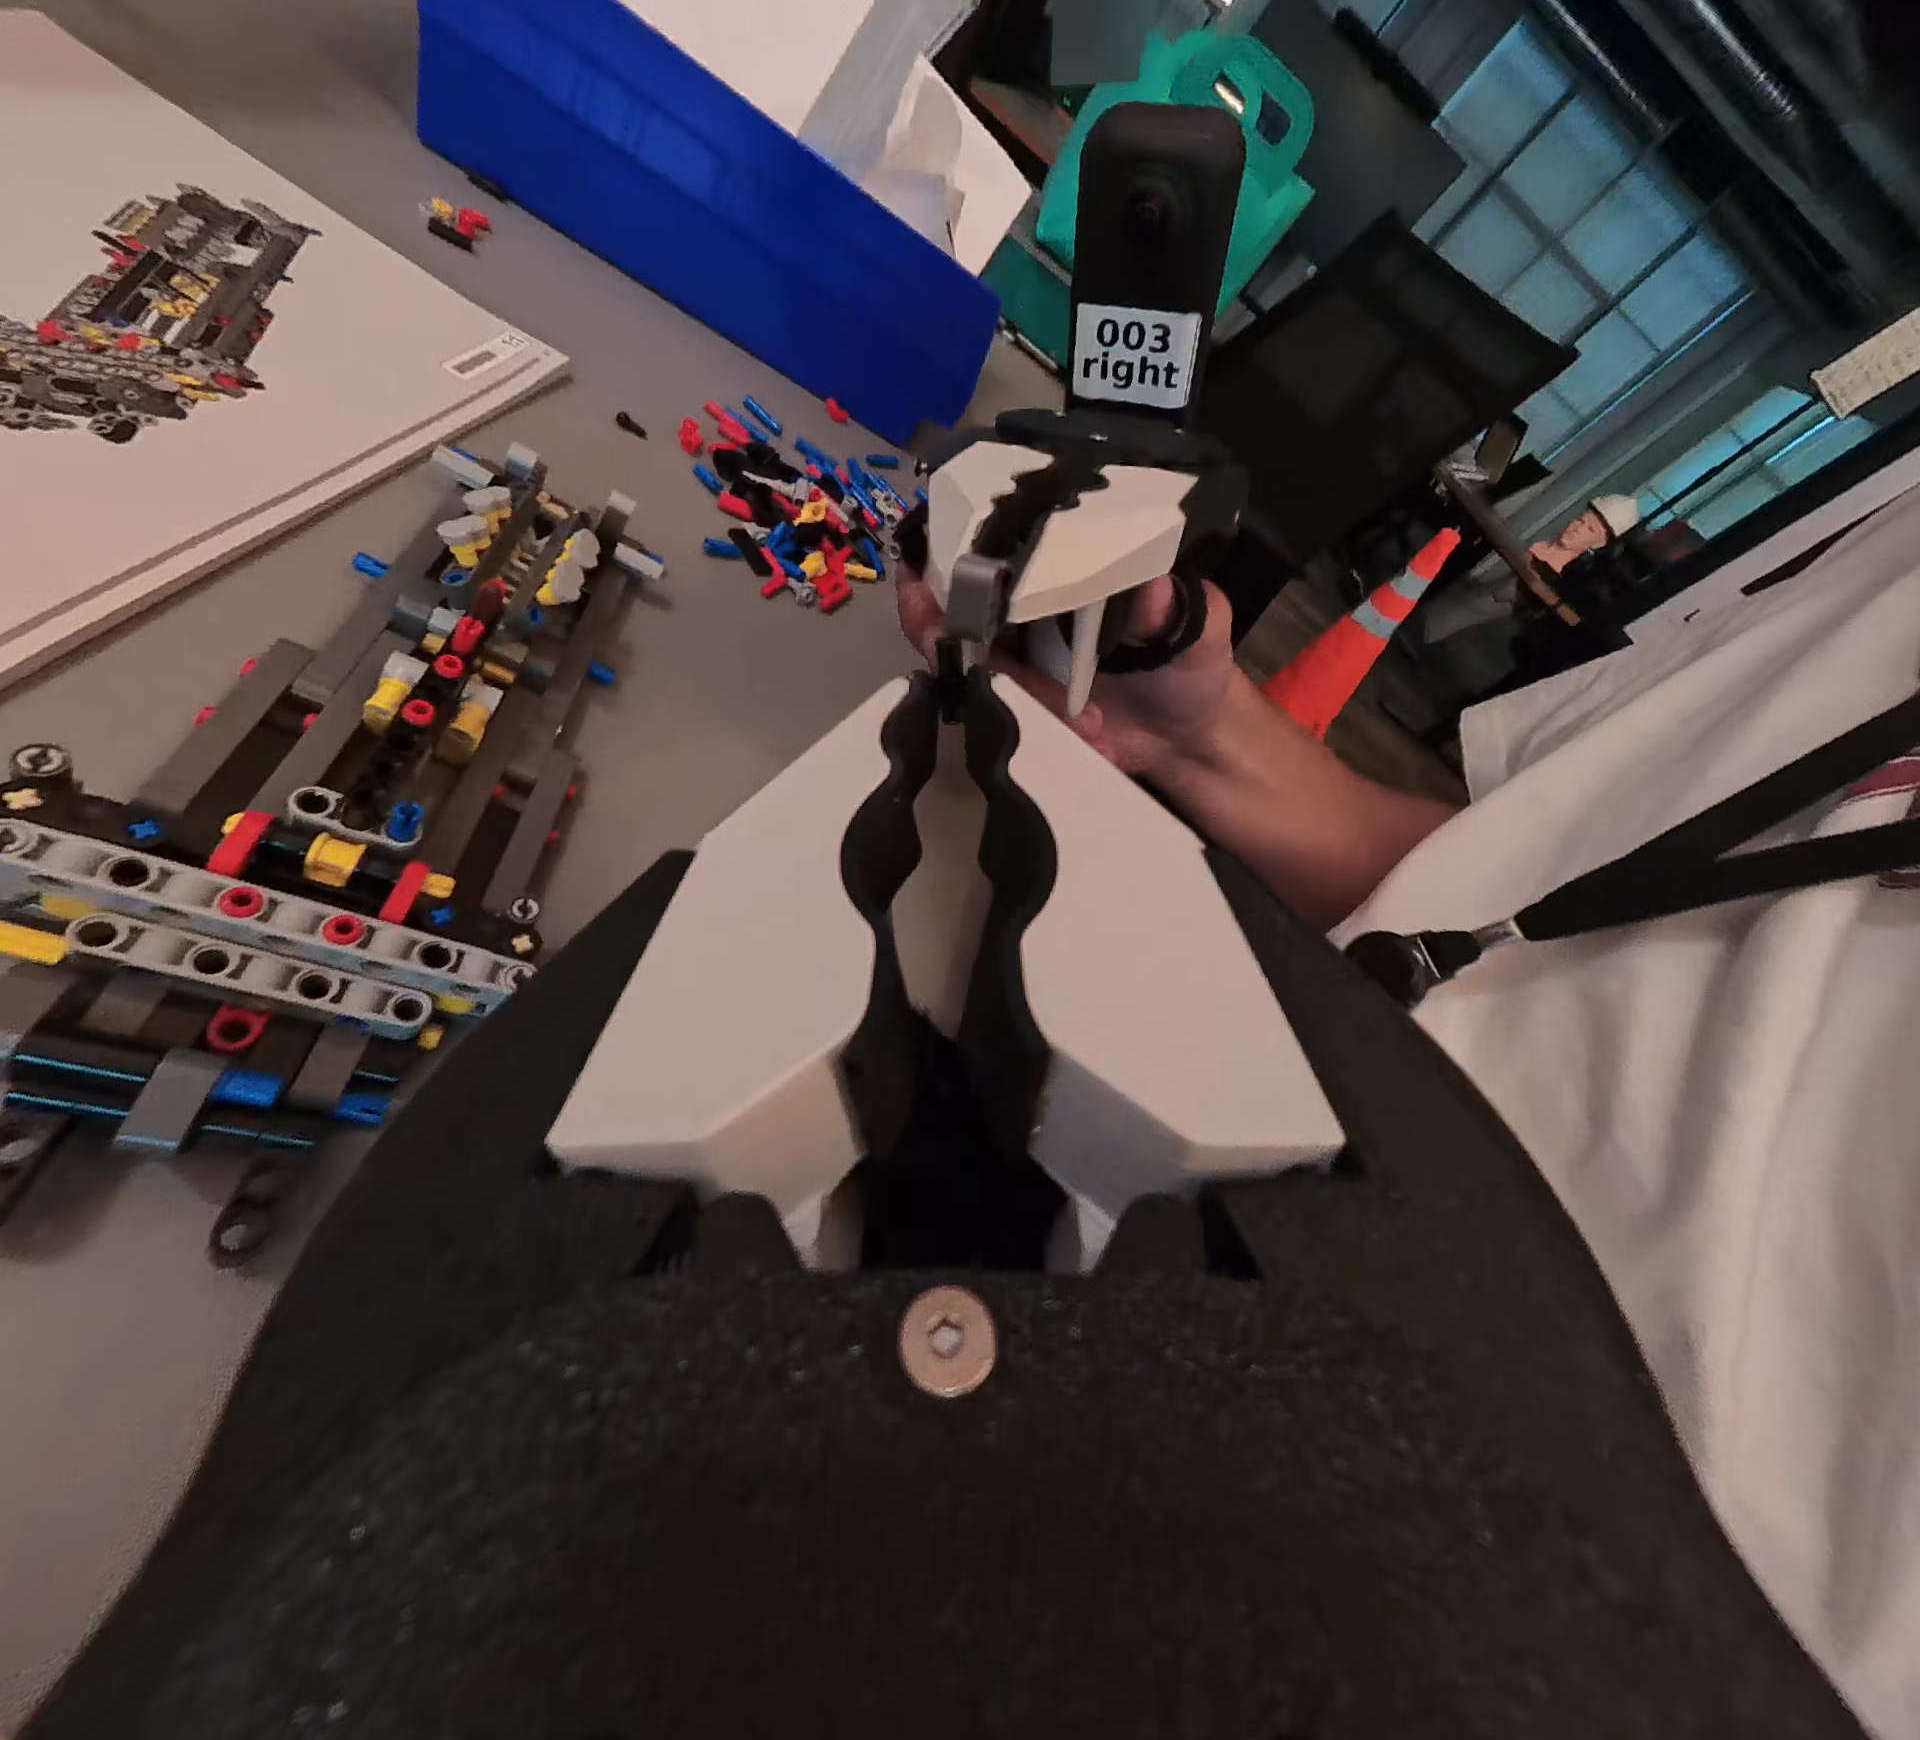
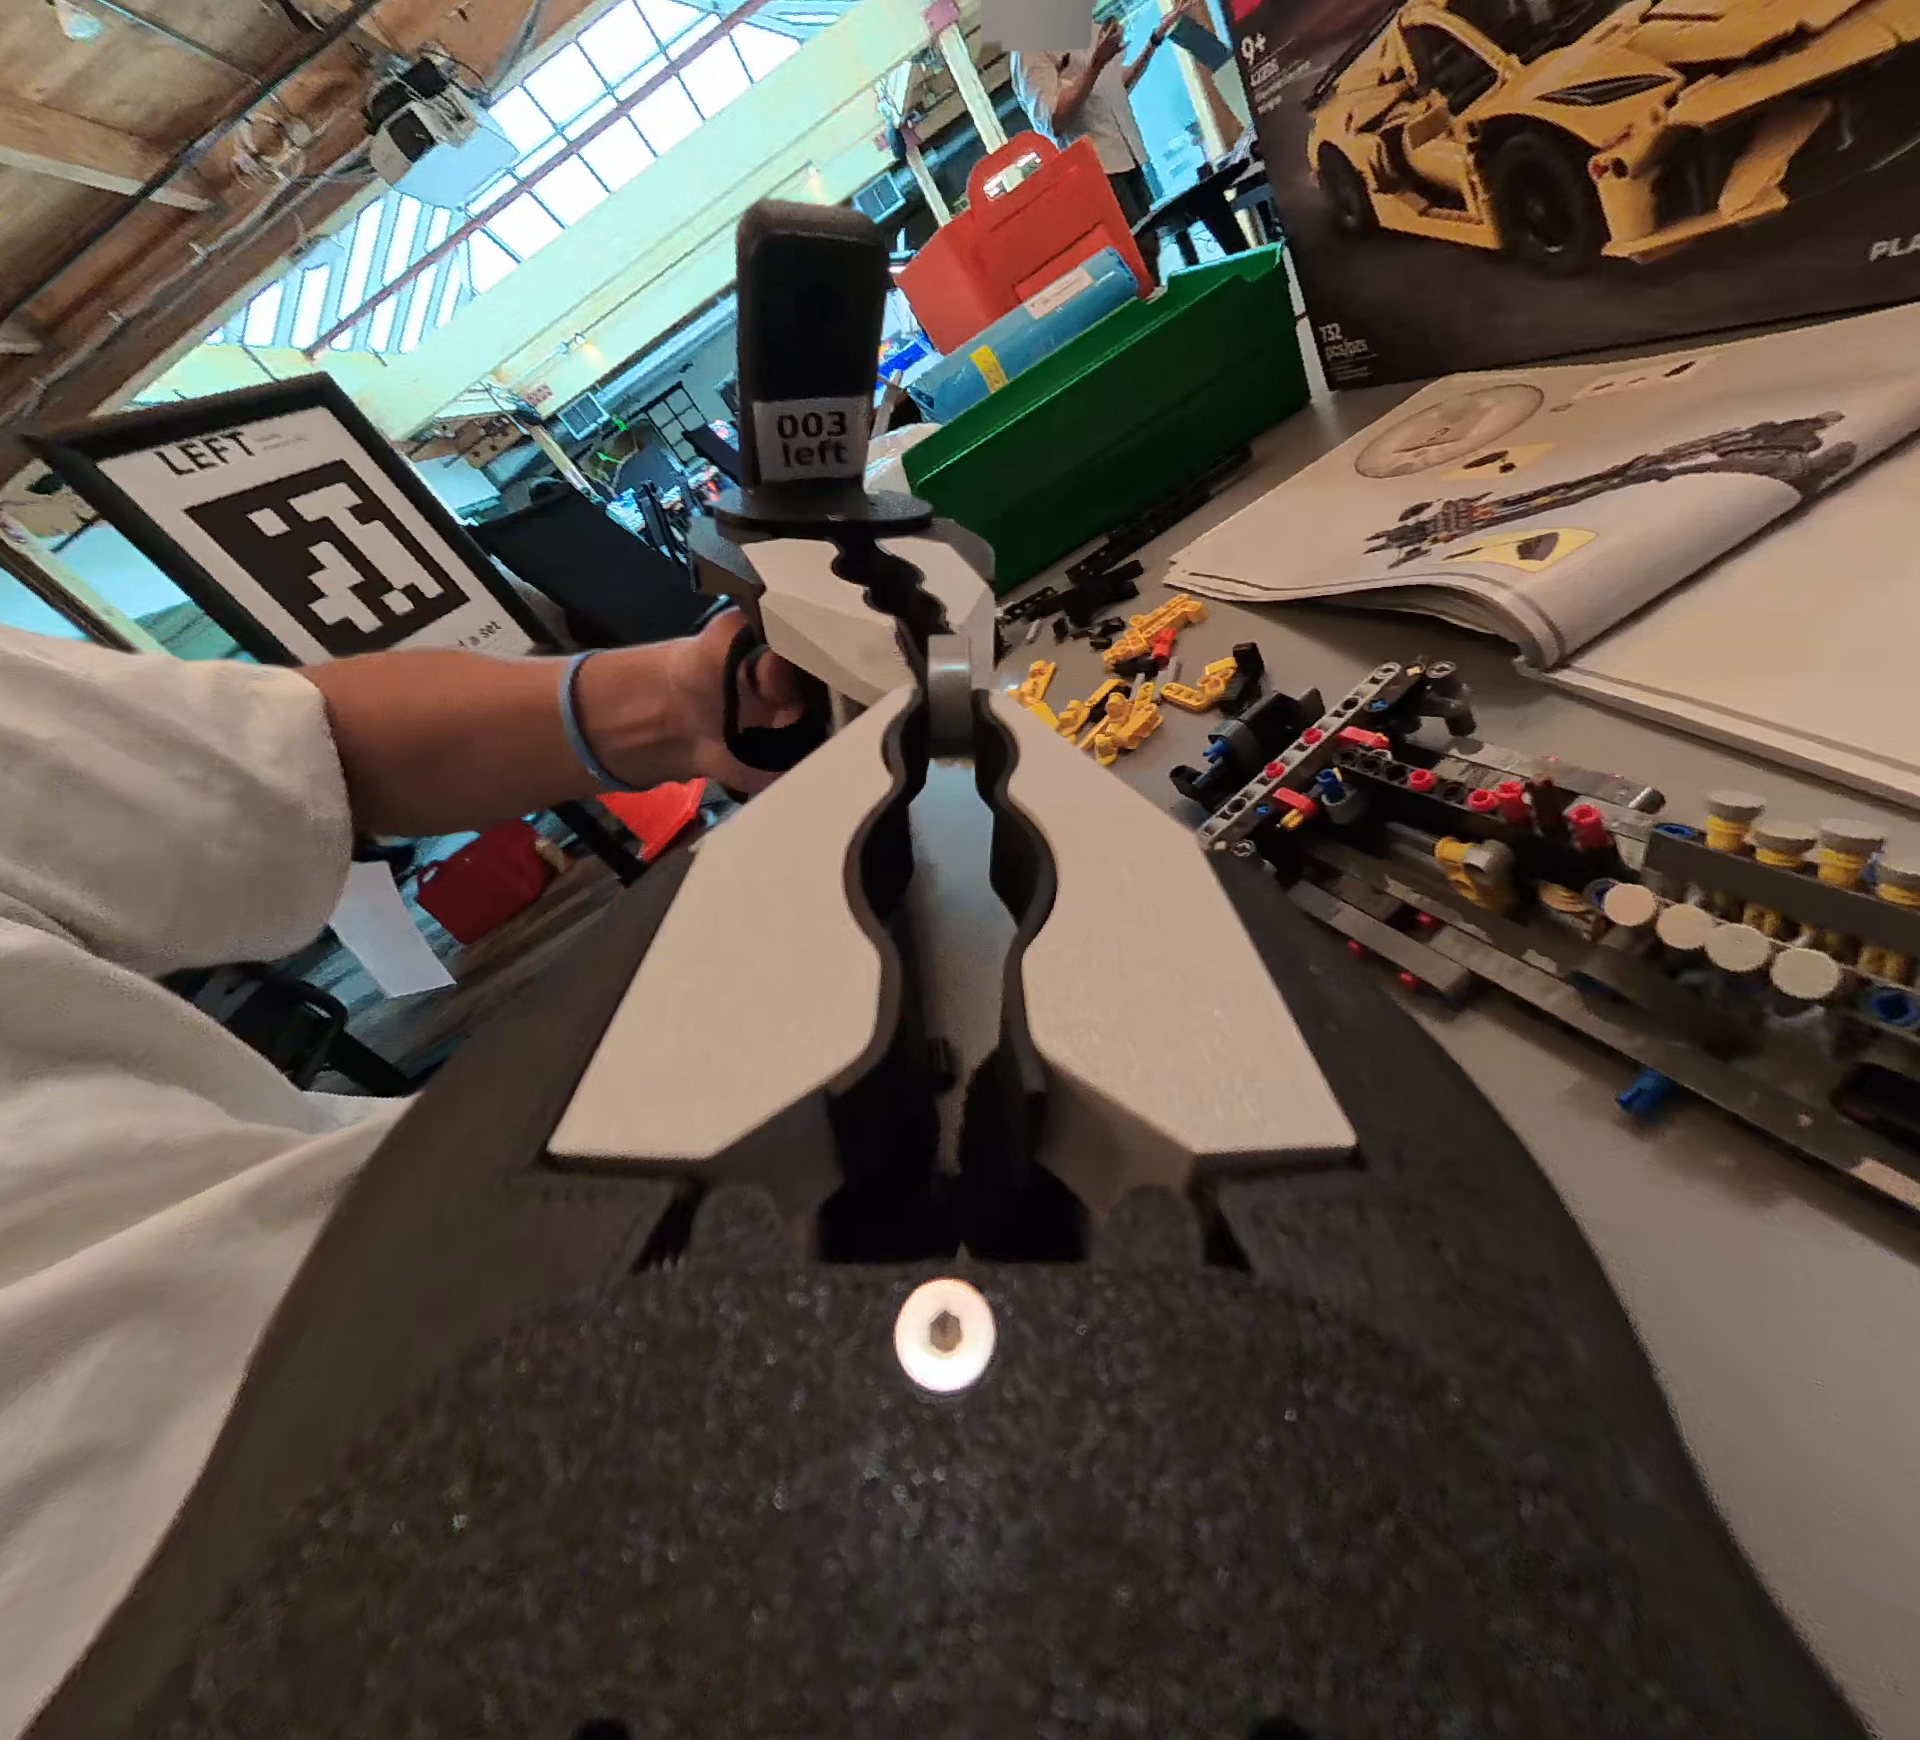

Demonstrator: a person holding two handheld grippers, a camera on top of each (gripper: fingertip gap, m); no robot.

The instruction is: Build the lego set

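Observation:
Both grippers meet tip to tip in the air above the table's near edge. My left gripper (image 1: 951,691) is shut on a small black pin (image 1: 950,656). My right gripper (image 2: 948,703) is shut on a small grey Technic piece (image 2: 948,701), which also shows in the left wrist view (image 1: 975,594). The pin's end touches the grey piece. The right gripper (image 1: 987,568) faces me in the left wrist view, and the left gripper (image 2: 920,625) faces me in the right wrist view. The partly built chassis (image 1: 312,807) (image 2: 1558,859) lies flat on the grey table (image 1: 727,703).
A pile of small red, blue and black pins (image 1: 800,516) lies beyond the chassis. Yellow parts (image 2: 1132,693) lie near a green bin (image 2: 1112,412). An open instruction booklet (image 1: 208,340) (image 2: 1558,527), a blue bin (image 1: 644,132) and the set's box (image 2: 1610,80) stand around. My two grippers' fingertips are within a few centimetres of each other.

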